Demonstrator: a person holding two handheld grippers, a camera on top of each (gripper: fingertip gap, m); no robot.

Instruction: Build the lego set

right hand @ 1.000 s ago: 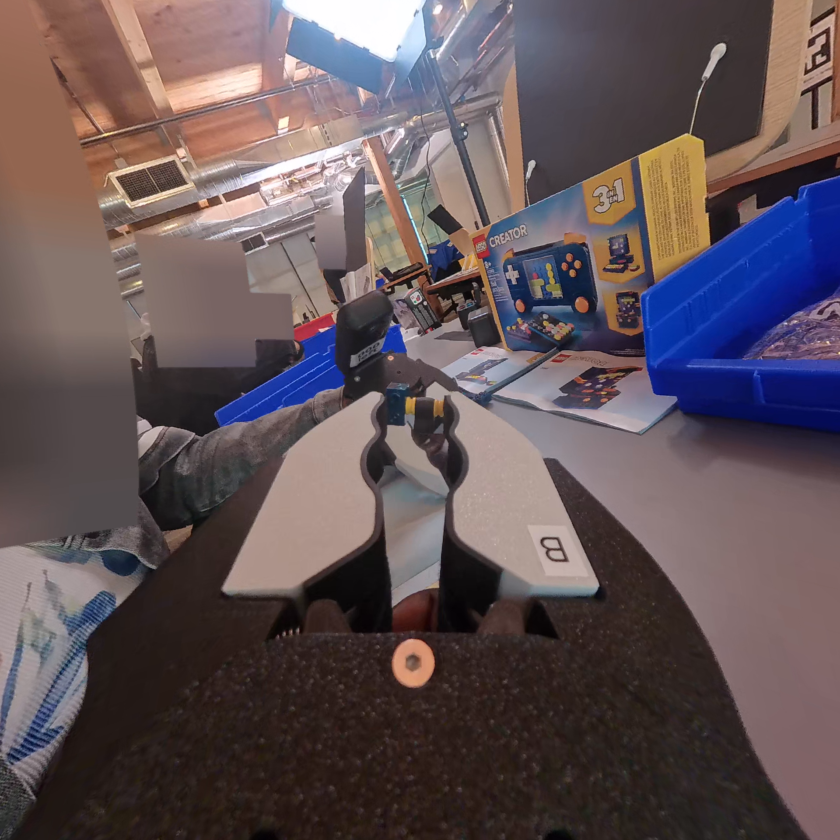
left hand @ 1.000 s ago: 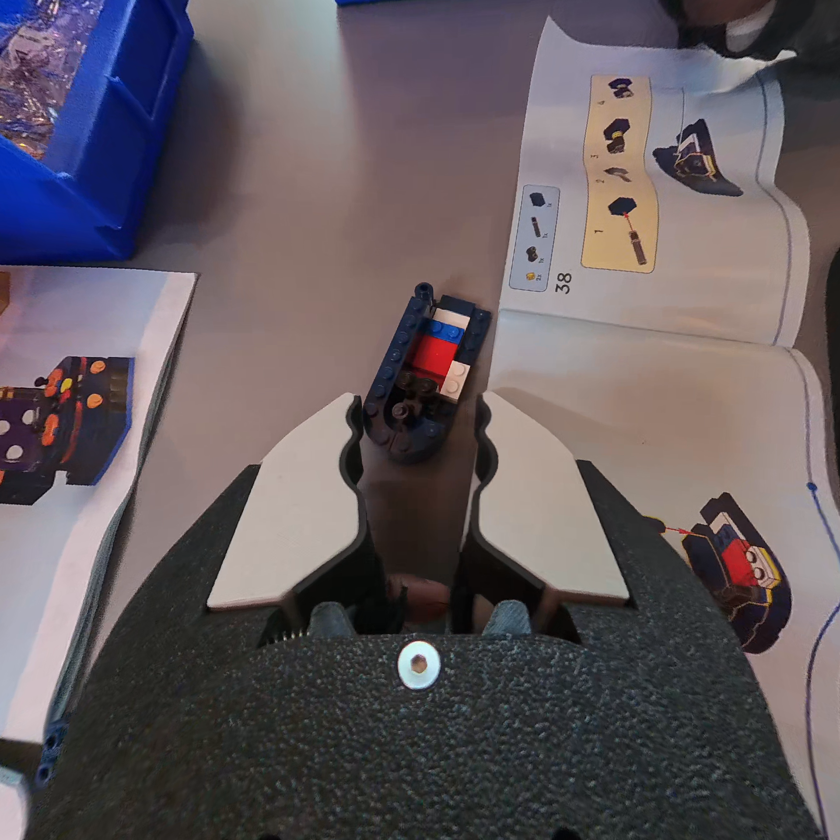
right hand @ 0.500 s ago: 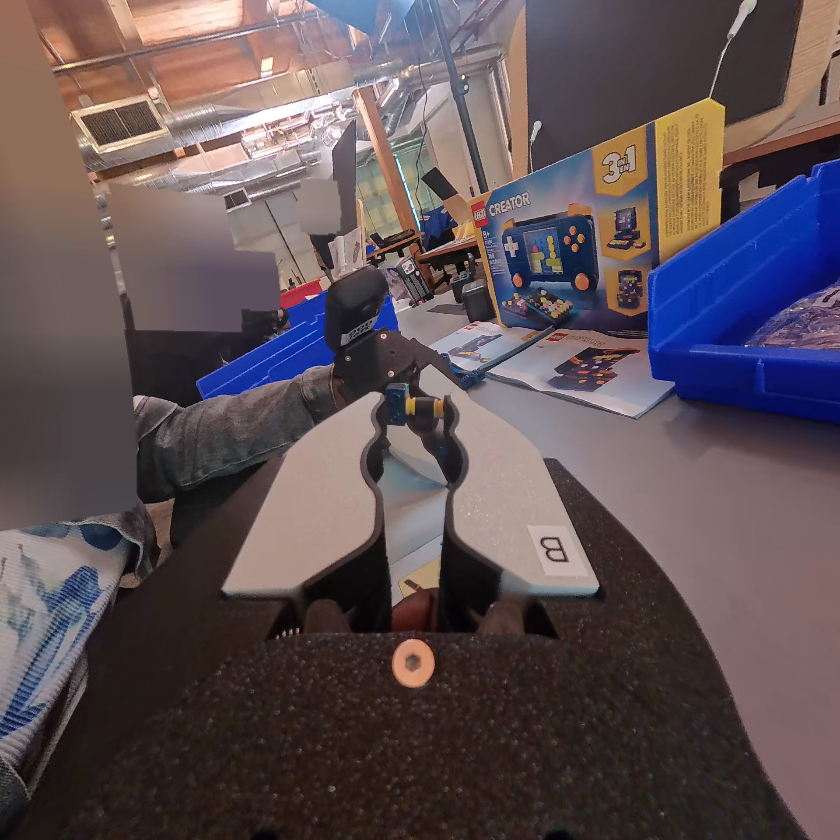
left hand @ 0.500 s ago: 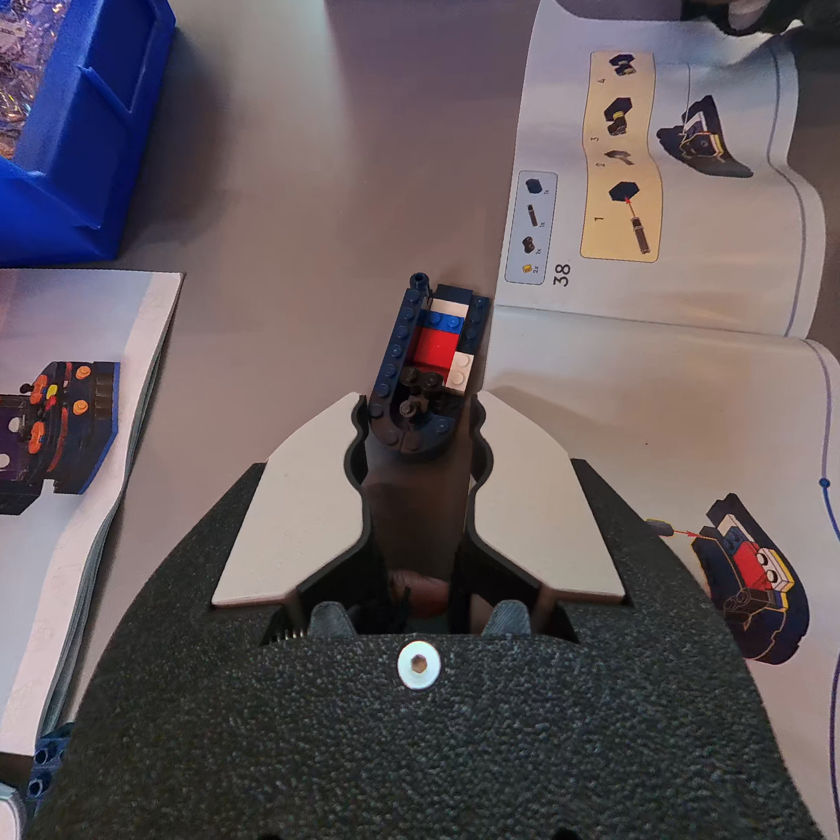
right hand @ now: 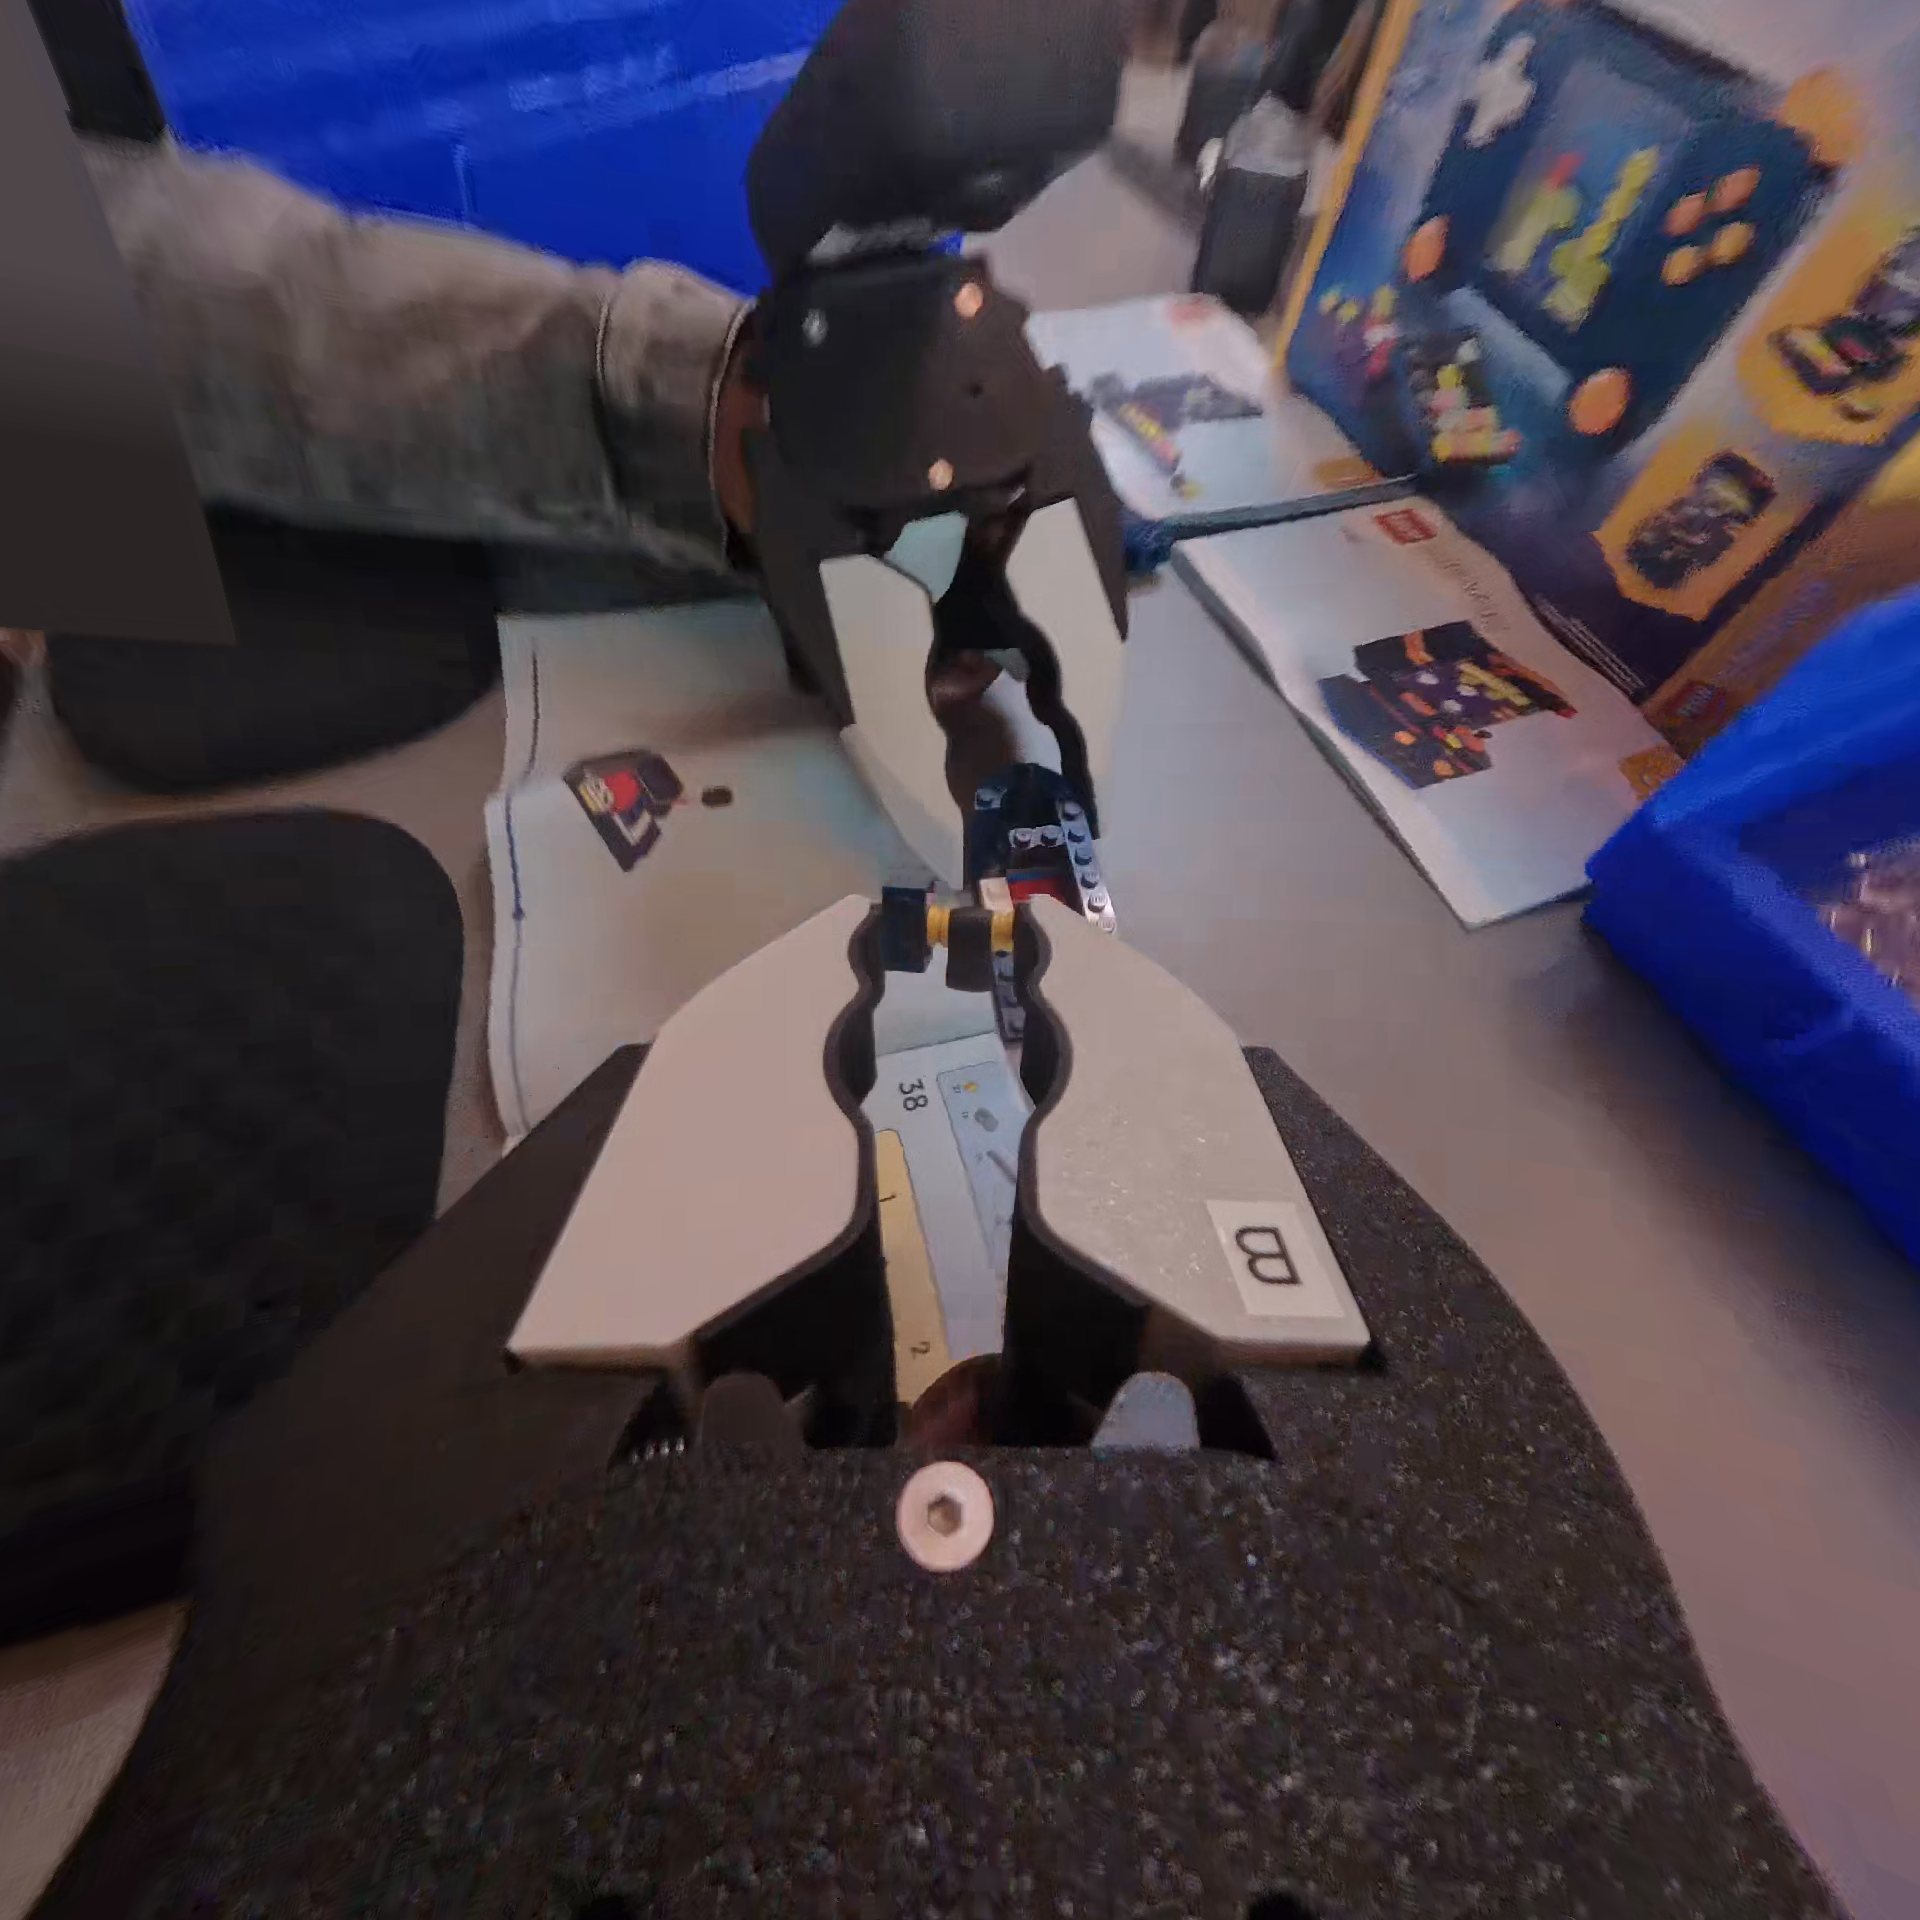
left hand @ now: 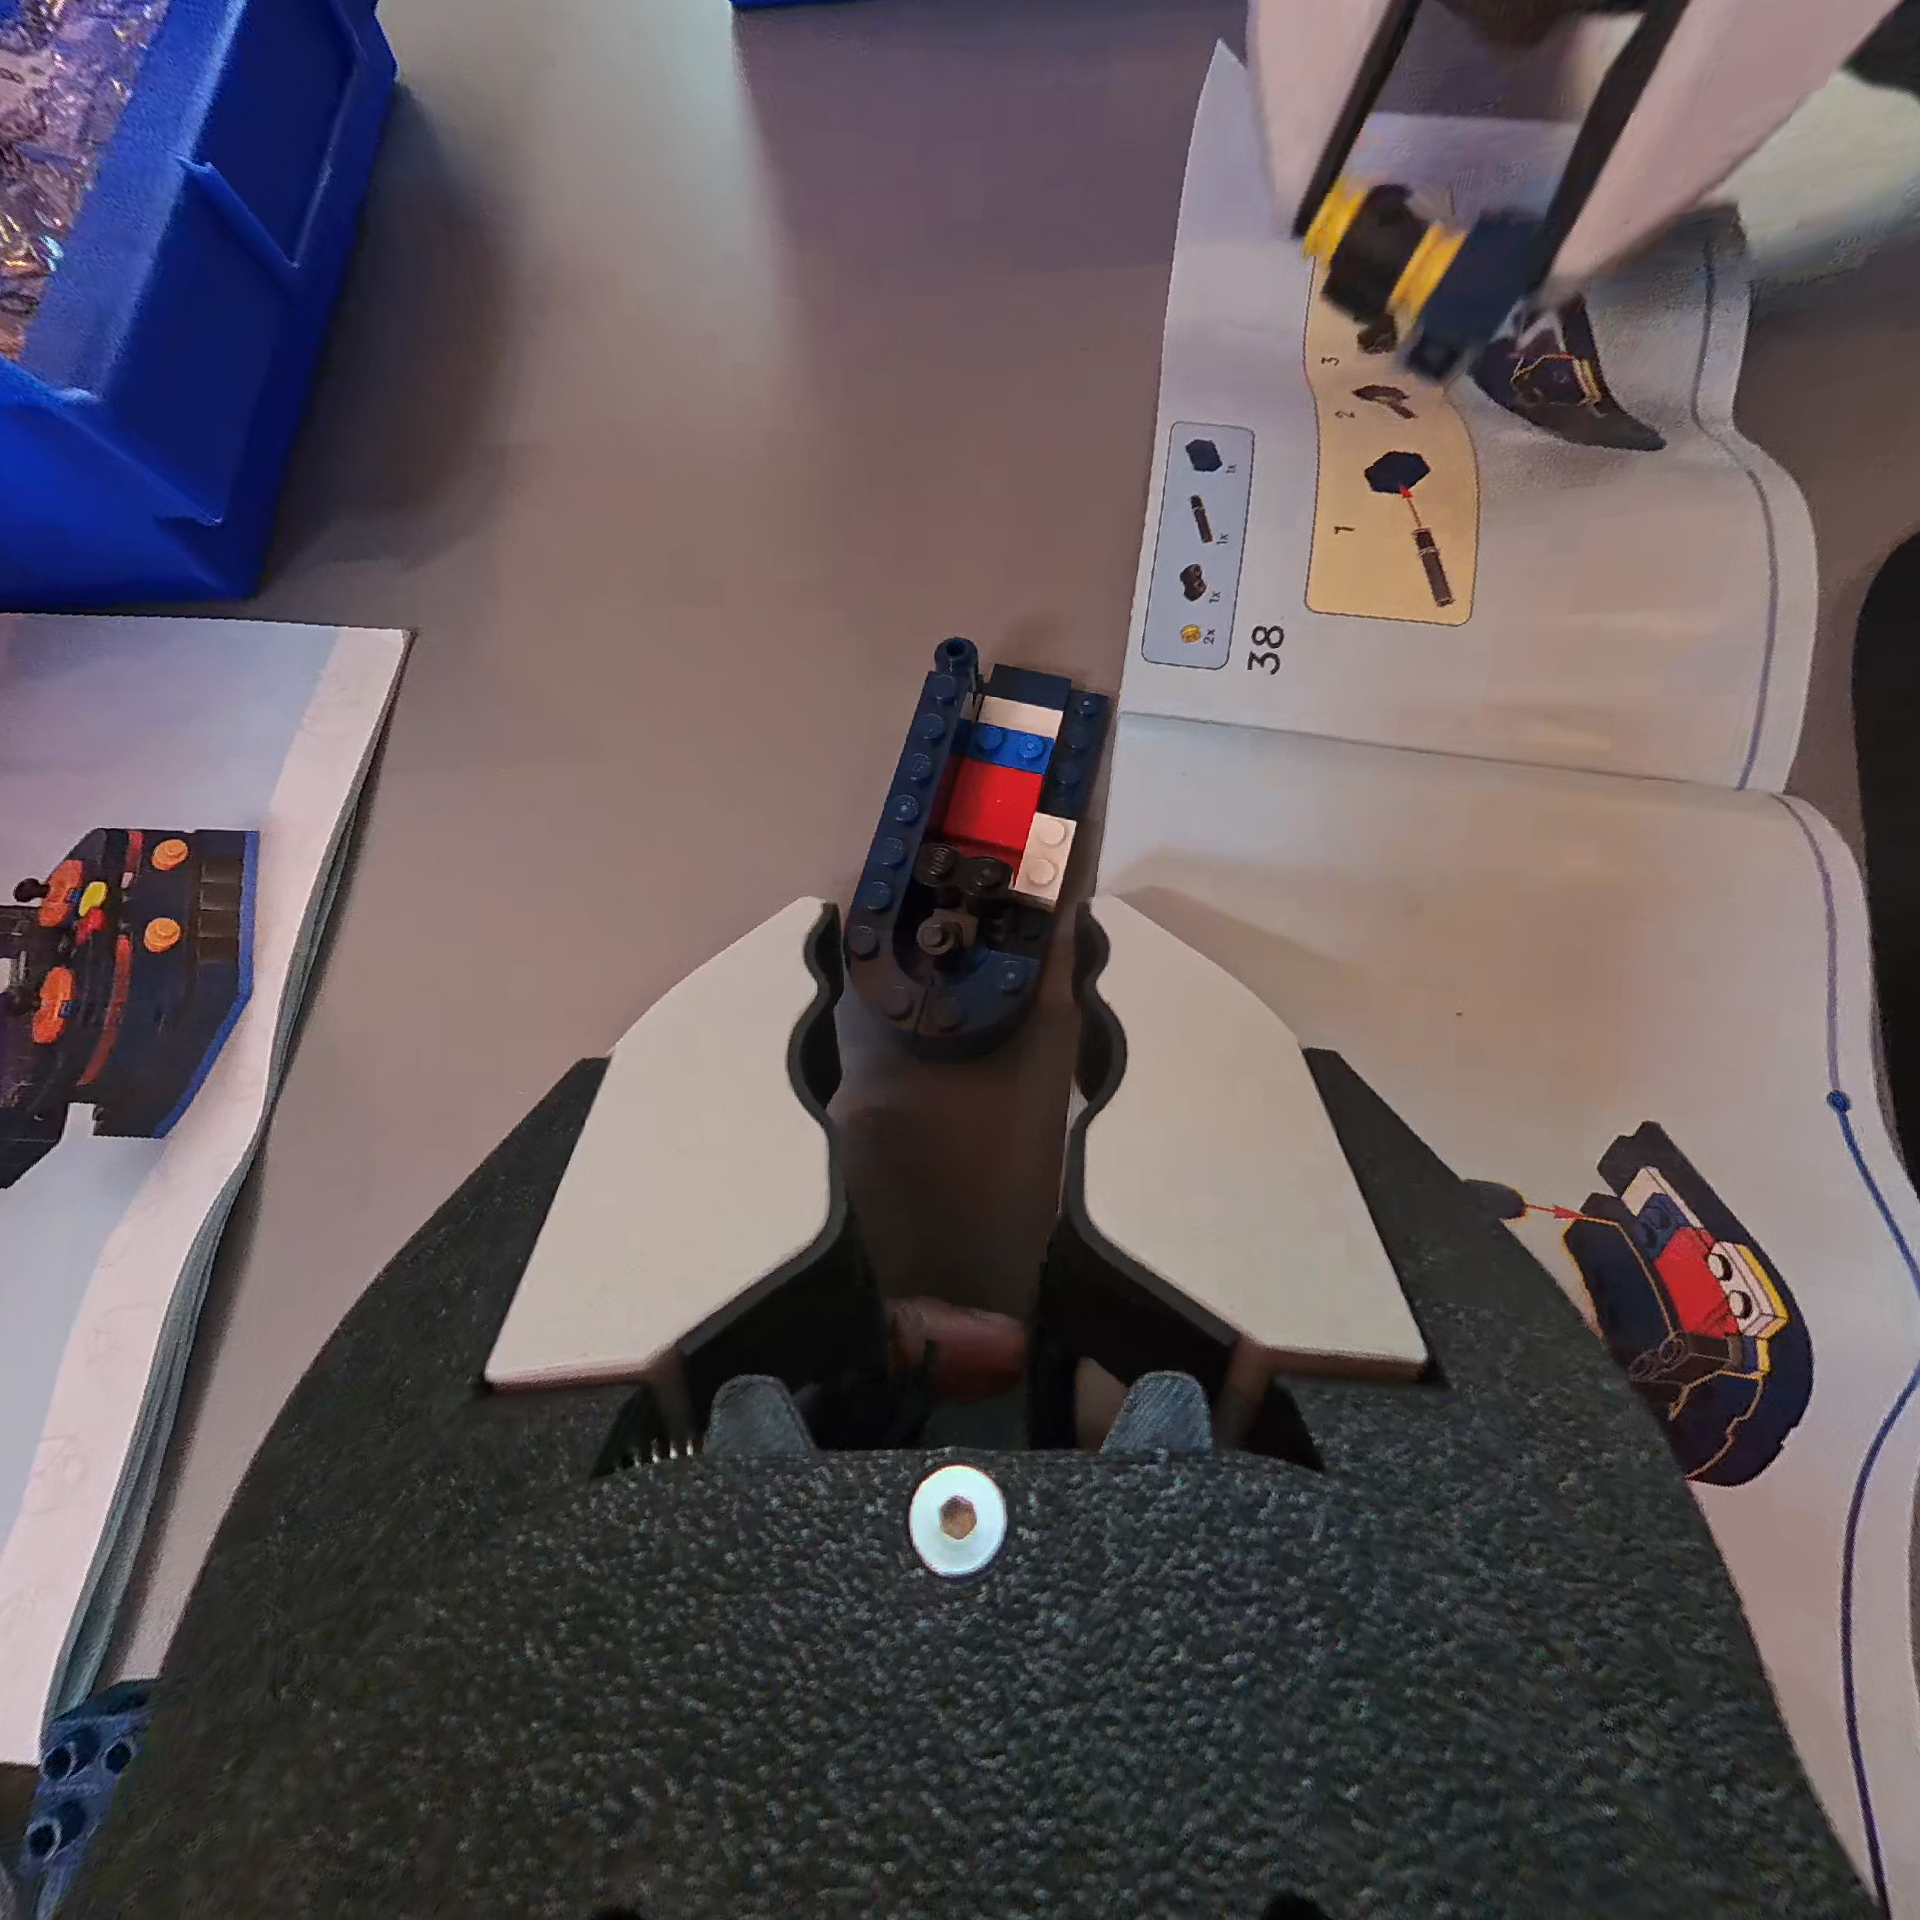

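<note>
A small brick boat [left hand: 987, 831], with a dark blue hull and red, blue and white bricks inside, lies on the grey table [left hand: 727, 416] beside an open instruction booklet [left hand: 1455, 935]. My left gripper [left hand: 956, 940] is low over the table. Its pads [left hand: 821, 966] close on the boat's rounded near end. The right wrist view shows the same grip [right hand: 997, 800] on the boat [right hand: 1039, 831]. My right gripper [right hand: 951, 930] is shut on a small part [right hand: 956, 940] made of dark blue and black pieces with yellow rings. It holds the part just in front of the boat. That part shows blurred in the left wrist view [left hand: 1403, 260], above the booklet.
A blue bin [left hand: 156, 312] stands at the far left of the left wrist view, and it shows again in the right wrist view [right hand: 1766, 935]. A second booklet [left hand: 156, 935] lies at the left. A toy box [right hand: 1558, 260] stands behind. A person's sleeve [right hand: 416, 364] reaches in. A black object [right hand: 208, 1039] lies at the left. Spacing between my two grippers at the tips: around 10 cm. The black object [right hand: 208, 1039] is about 15 cm from my right fingertips.
My left pads closed in on the boat's rounded end, and the boat turned straight between them. My right gripper swung down from a level pose to just in front of the boat, still holding its part.
</note>
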